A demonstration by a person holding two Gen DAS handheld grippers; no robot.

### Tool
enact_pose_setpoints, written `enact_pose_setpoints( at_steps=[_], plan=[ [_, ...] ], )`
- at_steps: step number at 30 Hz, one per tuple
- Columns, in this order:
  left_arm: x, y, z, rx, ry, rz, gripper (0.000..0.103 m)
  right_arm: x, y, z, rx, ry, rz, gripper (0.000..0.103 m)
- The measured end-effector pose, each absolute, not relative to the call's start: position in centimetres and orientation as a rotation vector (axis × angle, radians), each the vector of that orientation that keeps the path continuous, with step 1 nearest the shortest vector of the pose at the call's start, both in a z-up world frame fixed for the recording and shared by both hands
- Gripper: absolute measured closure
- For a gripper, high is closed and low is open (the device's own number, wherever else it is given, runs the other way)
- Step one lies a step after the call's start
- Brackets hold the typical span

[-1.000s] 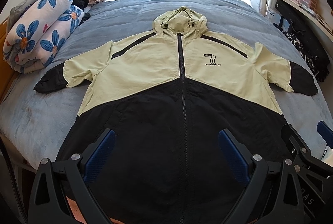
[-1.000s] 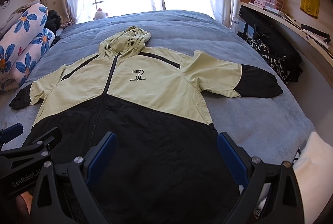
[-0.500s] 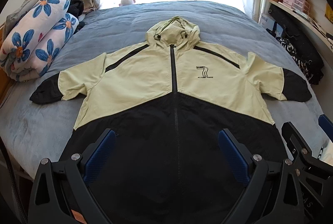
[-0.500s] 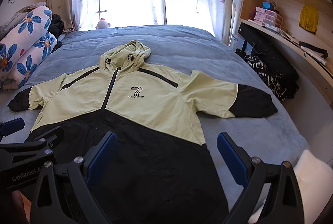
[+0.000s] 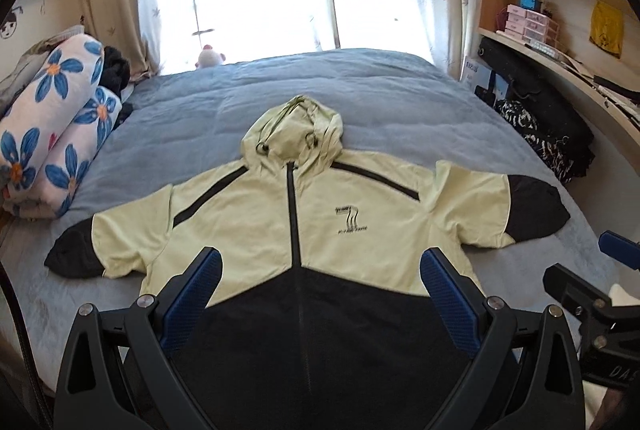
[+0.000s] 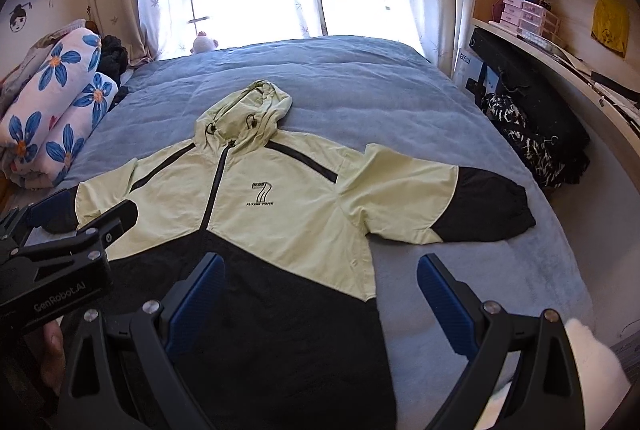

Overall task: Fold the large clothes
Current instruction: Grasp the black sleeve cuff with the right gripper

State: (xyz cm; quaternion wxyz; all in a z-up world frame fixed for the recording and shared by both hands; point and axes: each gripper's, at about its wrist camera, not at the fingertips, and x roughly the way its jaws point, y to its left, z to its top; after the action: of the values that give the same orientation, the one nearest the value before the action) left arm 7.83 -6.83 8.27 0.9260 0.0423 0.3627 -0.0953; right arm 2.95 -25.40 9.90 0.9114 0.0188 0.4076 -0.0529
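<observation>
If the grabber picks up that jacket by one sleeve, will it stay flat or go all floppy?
Probably floppy: the jacket is thin, wrinkled cloth lying limp on the bed, so the rest would likely dangle and drag. It looks light for its size. The smooth shell fabric may slip between the open right gripper's pads.

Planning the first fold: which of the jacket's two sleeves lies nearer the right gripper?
The black-cuffed pale-green sleeve toward the bookshelf side; the right gripper hangs beside it, while the other sleeve lies by the floral bedding.
</observation>
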Motion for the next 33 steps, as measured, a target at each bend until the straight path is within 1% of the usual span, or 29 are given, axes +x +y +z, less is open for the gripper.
enact_pose_setpoints(
  at_steps=[7,12,15,19,24,30,33],
  plan=[
    [11.4,-10.2,9.9,0.131,0.738,-0.242,0.005,5.4,-29.4,13.2,0.085,0.787,-0.112,0.005],
    [14.9,-13.7,9.8,0.154,0.726,-0.238,0.005,8.4,-34.6,12.9,0.140,0.773,-0.200,0.005],
    [17.8,-16.4,8.3,0.173,0.752,-0.246,0.005,10.9,-39.3,10.5,0.213,0.820,-0.256,0.006],
    [22.0,-20.2,5.1,0.175,0.819,-0.297,0.005,13.8,-45.0,6.5,0.227,0.869,-0.379,0.006],
    [25.1,-23.1,1.9,0.135,0.783,-0.278,0.005,16.0,-52.1,1.7,0.290,0.934,-0.499,0.006],
    [27.4,-25.7,-1.6,0.109,0.763,-0.290,0.005,16.0,-59.8,-3.3,0.413,1.003,-0.626,0.006],
    [28.3,-27.1,-3.8,0.104,0.797,-0.322,0.005,15.5,-62.8,-5.5,0.487,1.017,-0.664,0.006]
  ],
)
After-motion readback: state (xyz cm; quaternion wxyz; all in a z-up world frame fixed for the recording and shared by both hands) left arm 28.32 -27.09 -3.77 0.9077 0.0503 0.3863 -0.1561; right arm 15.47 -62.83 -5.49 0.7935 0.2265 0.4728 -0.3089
